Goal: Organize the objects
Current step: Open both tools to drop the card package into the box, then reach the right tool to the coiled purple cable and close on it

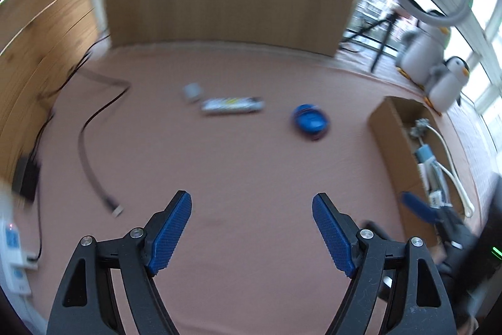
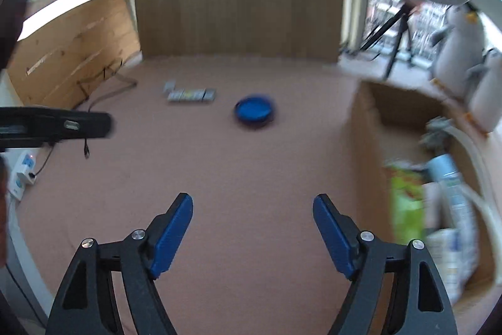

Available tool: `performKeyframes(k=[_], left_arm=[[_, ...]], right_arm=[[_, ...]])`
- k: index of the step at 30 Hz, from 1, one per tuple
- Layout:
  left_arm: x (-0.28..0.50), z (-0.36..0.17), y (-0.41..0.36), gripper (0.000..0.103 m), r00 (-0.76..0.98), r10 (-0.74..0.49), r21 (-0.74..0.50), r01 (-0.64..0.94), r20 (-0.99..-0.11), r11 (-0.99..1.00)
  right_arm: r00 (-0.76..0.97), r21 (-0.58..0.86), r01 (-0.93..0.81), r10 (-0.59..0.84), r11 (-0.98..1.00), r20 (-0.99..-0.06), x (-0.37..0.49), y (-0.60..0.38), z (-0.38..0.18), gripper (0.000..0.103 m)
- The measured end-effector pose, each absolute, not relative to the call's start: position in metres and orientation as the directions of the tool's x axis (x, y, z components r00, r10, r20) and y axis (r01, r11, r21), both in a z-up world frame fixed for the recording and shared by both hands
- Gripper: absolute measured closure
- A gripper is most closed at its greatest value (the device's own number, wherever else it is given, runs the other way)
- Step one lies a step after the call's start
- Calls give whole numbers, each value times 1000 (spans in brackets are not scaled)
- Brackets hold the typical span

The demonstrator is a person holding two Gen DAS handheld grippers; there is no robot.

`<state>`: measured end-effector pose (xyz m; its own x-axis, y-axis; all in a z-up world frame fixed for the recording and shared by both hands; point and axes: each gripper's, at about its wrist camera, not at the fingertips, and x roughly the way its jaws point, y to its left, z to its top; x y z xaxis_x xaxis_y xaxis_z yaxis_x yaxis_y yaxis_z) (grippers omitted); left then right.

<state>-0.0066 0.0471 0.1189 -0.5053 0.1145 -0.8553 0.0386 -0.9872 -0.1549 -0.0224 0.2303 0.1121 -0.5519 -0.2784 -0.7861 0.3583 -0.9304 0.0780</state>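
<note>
While both sets of fingers (image 1: 251, 231) (image 2: 253, 233) gape wide and empty: between pickups; next, reaching ahead for blue bowl (image 2: 255, 112), then box (image 2: 364, 146) rightward.

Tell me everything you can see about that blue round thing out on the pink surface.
The blue round thing is a low, shallow dish or lid, bright blue on top with a raised rim and a darker, purplish band around its outer edge; it looks like plastic. It lies flat on the pink surface, open side or top facing up, apart from everything else: the white tube is to its left, the cardboard box to its right. Nothing touches it. Motion blur hides finer detail.
</note>
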Motion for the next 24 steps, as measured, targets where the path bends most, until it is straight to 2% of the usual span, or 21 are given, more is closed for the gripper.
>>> performKeyframes(k=[5,9,14,17,18,20,21,24], left_arm=[[29,108,-1,21,-497,110,-188,111,-861,-976],[56,101,-36,20,-493,99,-210,174,-864,-962],[76,94,-72,20,-495,85,-236,250,-865,-939],[81,94,-79,20,-506,82,-242,260,-859,-935],[83,95,-81,20,-509,81,-243,261,-857,-934],[87,96,-82,20,-512,78,-241,260,-856,-935],[88,95,-82,20,-511,77,-240,261,-856,-935],[91,95,-85,20,-508,70,-237,271,-858,-933]], right_arm=[[-522,57,343,-241,-938,-819,-65,204,80,28],[-576,113,254,-244,-960,-780,-99,216,93,28],[-594,91,211,-202,-973,-779,-145,222,99,29],[-523,147,236,-253,-961,-814,-169,222,82,42],[-510,184,241,-286,-953,-811,-174,224,79,49],[-516,219,247,-320,-944,-795,-179,224,81,72],[-521,222,255,-327,-941,-789,-179,222,83,101],[-518,198,283,-323,-939,-792,-177,211,88,102]])
